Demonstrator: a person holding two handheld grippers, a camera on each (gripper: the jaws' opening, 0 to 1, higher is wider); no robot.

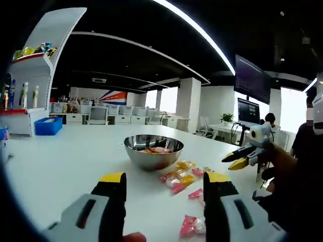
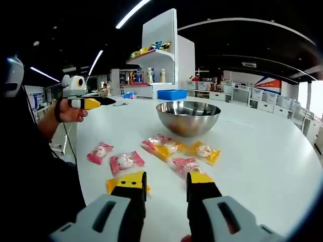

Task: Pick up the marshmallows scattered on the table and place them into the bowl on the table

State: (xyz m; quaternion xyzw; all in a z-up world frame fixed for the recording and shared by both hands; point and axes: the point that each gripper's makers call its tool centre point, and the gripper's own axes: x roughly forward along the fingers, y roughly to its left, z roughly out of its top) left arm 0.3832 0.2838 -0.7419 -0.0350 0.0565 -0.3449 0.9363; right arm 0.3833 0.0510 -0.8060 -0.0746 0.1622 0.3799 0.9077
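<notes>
White table [image 2: 262, 151] holds wrapped marshmallows [image 2: 166, 146] near the bowl [image 2: 187, 117]; right gripper [image 2: 165, 182] and left gripper [image 1: 166, 182] both hang open, empty. Slick wrappers could slip from the jaws.

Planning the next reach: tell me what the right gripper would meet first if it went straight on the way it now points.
The right gripper, jaws open, points past the pink-wrapped marshmallow just ahead toward the steel bowl. Going low along the table, it would likely meet that marshmallow first; higher, the bowl. Depth is unclear.
</notes>
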